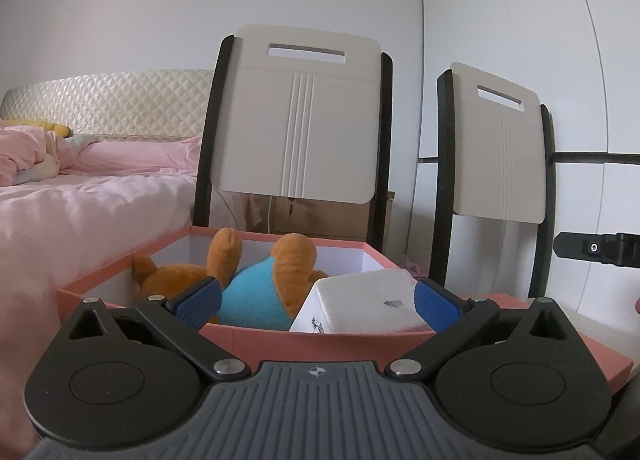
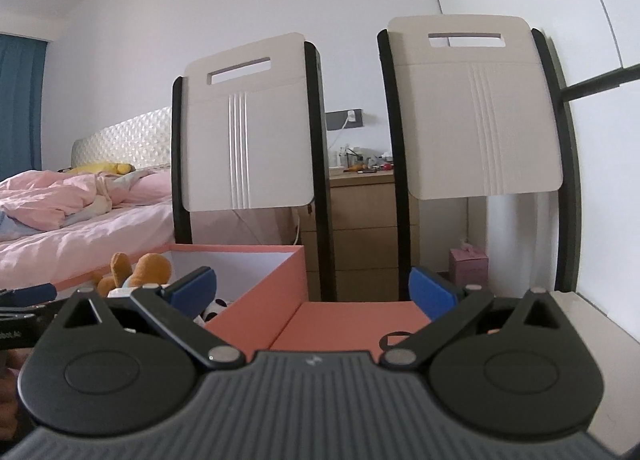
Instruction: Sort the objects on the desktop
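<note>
A salmon-pink box with a white inside stands open in front of me. In it lie an orange plush toy with a blue belly and a white pack. My left gripper hovers open over the near wall, its right pad close beside the white pack, holding nothing. In the right wrist view the box wall is at the left and its flat pink lid lies beside it. My right gripper stands open above the lid with nothing in it. The plush toy and a black-and-white item show past the left finger.
Two white chair backs with black frames stand just behind the box. A bed with pink bedding is to the left. Wooden drawers and a small pink carton are behind. The white tabletop runs to the right.
</note>
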Demonstrator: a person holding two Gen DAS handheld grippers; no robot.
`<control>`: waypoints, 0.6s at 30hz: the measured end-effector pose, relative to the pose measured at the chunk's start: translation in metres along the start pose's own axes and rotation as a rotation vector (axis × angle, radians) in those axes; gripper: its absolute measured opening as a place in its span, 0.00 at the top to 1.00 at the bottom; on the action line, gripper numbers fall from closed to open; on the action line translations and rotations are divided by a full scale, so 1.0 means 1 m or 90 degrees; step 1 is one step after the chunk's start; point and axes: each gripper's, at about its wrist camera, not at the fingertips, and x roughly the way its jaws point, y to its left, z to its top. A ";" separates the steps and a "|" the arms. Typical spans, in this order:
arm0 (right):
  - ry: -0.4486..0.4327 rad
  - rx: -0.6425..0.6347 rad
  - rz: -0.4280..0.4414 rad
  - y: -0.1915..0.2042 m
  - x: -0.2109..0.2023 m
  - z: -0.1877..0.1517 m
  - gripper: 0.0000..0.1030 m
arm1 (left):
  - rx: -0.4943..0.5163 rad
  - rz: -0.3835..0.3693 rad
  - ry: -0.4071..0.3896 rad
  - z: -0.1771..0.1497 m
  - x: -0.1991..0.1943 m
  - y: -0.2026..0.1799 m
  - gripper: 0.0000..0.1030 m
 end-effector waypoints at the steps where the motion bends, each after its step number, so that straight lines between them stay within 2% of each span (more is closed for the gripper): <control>1: 0.000 -0.001 -0.002 0.000 0.000 0.000 0.00 | -0.001 0.000 0.000 0.000 0.000 0.000 0.00; 18: 0.009 0.006 -0.030 -0.006 -0.004 -0.005 0.00 | 0.003 -0.005 0.005 -0.003 0.000 -0.005 0.00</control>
